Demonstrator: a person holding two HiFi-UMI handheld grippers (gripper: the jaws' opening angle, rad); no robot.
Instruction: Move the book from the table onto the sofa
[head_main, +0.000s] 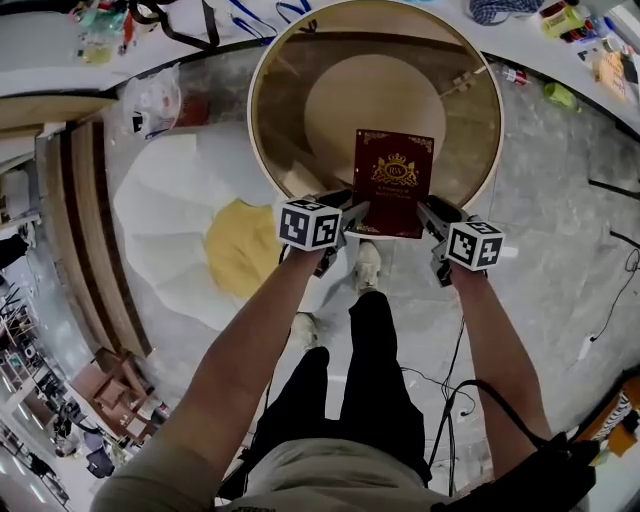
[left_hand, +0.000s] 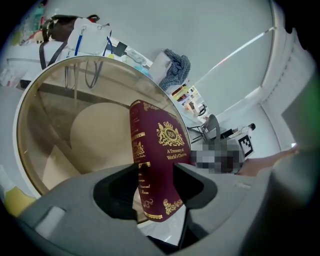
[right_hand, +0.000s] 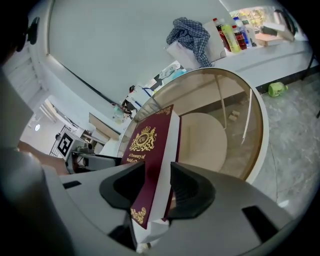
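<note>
A dark red hardback book (head_main: 393, 180) with gold print lies at the near edge of the round glass table (head_main: 262, 120), its near end over the rim. My left gripper (head_main: 352, 215) is at the book's near left corner and my right gripper (head_main: 428, 212) at its near right corner. In the left gripper view the spine (left_hand: 157, 155) stands between the wide jaws of the left gripper (left_hand: 155, 175). In the right gripper view the book (right_hand: 150, 150) fills the gap of the right gripper (right_hand: 157, 175). Neither pair of pads clearly presses on it.
A white and yellow egg-shaped rug (head_main: 190, 230) lies on the floor left of the table. A counter behind holds bottles and a checked cloth (right_hand: 190, 32). A green bottle (right_hand: 276, 89) lies on the floor to the right. My legs and shoes stand below the table's near edge.
</note>
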